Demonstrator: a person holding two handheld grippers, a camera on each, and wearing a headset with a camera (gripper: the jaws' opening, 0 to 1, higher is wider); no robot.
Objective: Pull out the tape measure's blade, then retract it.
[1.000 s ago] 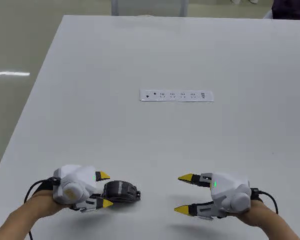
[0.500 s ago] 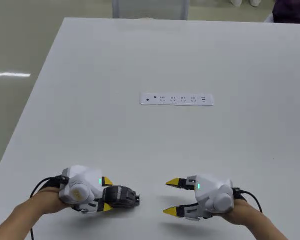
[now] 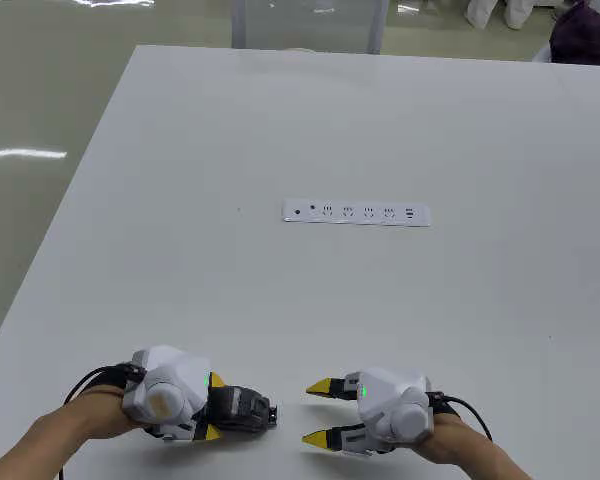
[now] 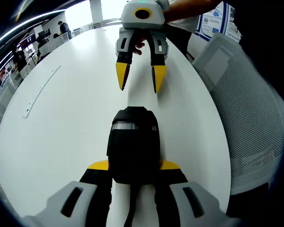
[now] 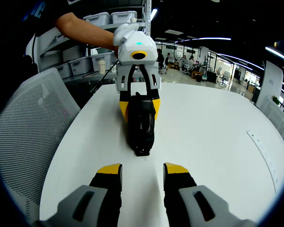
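Clamping the black tape measure (image 3: 242,408) at the near edge of the white table (image 3: 380,120), the left gripper (image 3: 214,407) has the case secured while the right gripper (image 3: 317,412) faces its blade end with jaws apart, so pull-out and retraction both look undone

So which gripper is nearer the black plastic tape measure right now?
Left. The left gripper clamps the black plastic tape measure between its jaws; the right gripper is open, facing it across a small gap, not touching.
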